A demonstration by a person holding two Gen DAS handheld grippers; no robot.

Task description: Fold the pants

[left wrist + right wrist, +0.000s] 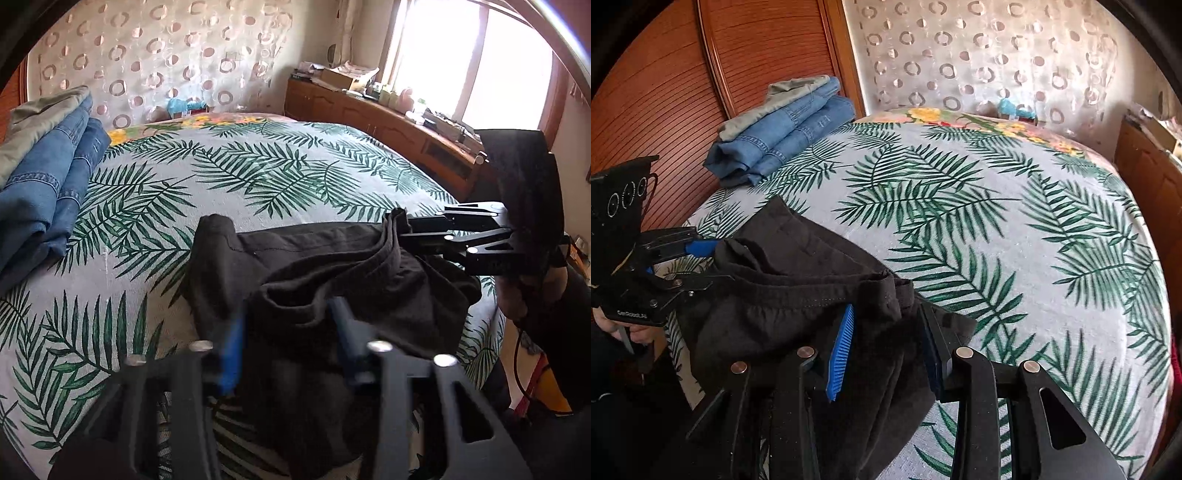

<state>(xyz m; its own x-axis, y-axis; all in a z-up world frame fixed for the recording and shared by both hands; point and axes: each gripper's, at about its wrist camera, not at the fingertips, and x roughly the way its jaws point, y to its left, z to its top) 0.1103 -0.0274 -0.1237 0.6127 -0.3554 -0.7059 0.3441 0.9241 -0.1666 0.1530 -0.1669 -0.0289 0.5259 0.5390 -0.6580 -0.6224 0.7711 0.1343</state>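
Black pants lie bunched at the near edge of a bed with a palm-leaf sheet. In the left wrist view my left gripper has its blue pads on either side of a thick fold of the cloth and pressing on it. My right gripper comes in from the right and pinches the cloth's far corner. In the right wrist view the pants fill the gap between the right gripper's pads. The left gripper bites the cloth's left end, with a hand under it.
A stack of folded jeans topped by a grey-green garment sits at the bed's far left corner, beside a wooden wardrobe. A low wooden cabinet with clutter runs under the window. A patterned curtain hangs behind the bed.
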